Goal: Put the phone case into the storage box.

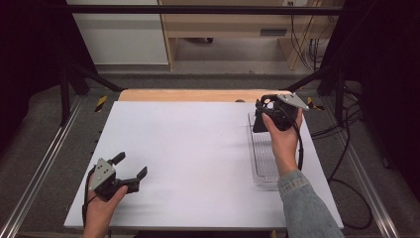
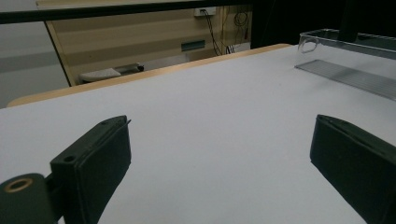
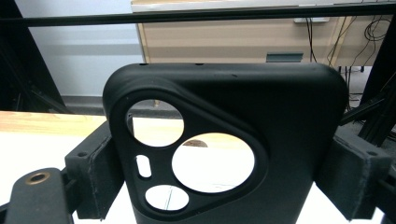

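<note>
A black phone case (image 3: 280,140) with round camera cut-outs stands upright between my right gripper's (image 3: 219,182) jaws, pressed on both sides by the fingers (image 3: 355,177). In the high view that gripper (image 1: 270,111) holds the phone case (image 1: 261,121) over the far end of a clear plastic tray (image 1: 262,158) at the table's right. My left gripper (image 1: 132,166) rests near the front left corner of the white table (image 1: 188,153), jaws wide apart with nothing between them. In the left gripper view the fingers (image 2: 93,163) frame bare table, with the clear tray (image 2: 350,65) at the far right.
A wooden strip (image 1: 193,95) runs along the table's far edge. Black frame posts (image 1: 64,84) and cables (image 1: 346,129) flank the table on both sides. Wooden furniture (image 1: 233,25) stands beyond the table.
</note>
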